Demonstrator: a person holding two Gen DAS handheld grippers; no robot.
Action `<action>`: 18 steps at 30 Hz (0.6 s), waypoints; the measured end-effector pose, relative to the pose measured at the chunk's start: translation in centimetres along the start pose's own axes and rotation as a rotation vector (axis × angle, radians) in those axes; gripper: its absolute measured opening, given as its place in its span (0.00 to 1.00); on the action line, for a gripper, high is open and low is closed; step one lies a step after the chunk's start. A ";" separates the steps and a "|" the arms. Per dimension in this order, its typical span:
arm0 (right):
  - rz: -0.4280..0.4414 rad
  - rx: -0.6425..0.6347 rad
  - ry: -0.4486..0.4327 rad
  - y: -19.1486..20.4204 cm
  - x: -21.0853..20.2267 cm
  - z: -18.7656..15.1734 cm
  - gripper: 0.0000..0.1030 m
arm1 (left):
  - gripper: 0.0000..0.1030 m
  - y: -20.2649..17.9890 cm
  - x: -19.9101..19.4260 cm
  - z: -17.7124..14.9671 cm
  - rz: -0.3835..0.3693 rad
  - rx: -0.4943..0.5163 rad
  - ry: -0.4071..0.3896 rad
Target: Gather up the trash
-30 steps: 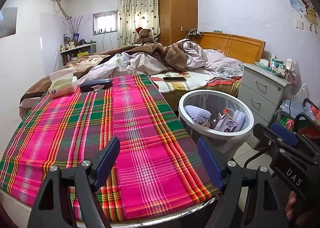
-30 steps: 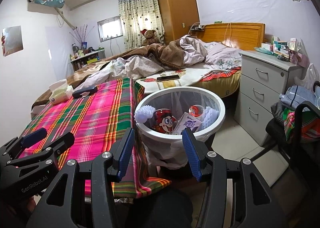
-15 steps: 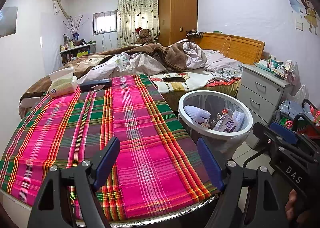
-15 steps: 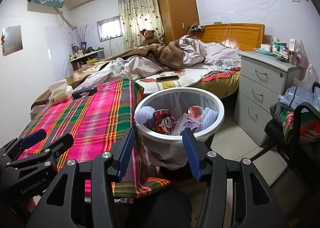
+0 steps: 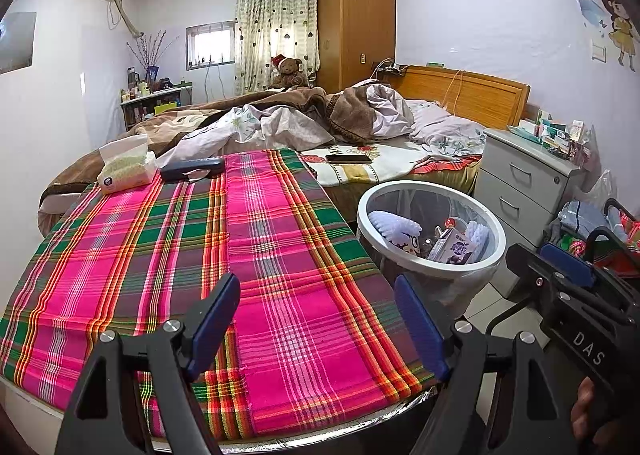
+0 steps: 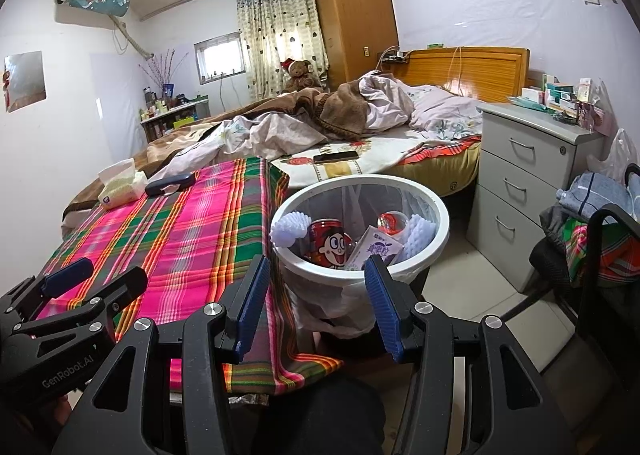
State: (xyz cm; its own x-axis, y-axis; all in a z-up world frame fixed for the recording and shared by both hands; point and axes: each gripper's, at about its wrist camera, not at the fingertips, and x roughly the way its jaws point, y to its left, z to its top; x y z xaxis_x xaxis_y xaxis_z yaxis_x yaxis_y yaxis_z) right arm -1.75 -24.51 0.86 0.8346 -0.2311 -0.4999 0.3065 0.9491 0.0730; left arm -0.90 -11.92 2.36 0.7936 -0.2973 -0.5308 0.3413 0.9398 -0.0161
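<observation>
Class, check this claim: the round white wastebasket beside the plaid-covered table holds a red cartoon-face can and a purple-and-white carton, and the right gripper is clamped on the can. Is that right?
Not quite. The right gripper is open and holds nothing; the red cartoon-face can lies inside the round white wastebasket with the purple-and-white carton, beside the plaid-covered table. The right wrist view shows it.

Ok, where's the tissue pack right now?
The tissue pack sits at the far left corner of the plaid tablecloth in both wrist views, just left of the dark blue case, near the bed.
</observation>
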 end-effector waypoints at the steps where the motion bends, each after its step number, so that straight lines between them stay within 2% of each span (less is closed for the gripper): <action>1: 0.000 -0.001 0.000 0.1 0.0 0.0 0.50 | 0.79 0.0 0.0 0.0 0.000 0.001 -0.001; 18: 0.002 -0.004 0.000 0.5 0.0 0.0 0.50 | 0.79 -0.1 -0.3 0.2 0.000 -0.002 -0.002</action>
State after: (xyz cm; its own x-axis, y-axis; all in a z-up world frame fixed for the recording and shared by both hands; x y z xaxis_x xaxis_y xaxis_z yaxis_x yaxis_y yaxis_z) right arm -1.57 -24.05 0.93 0.8355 -0.2291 -0.4994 0.3028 0.9505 0.0705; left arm -1.03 -11.95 2.66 0.7945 -0.2979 -0.5292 0.3405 0.9401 -0.0179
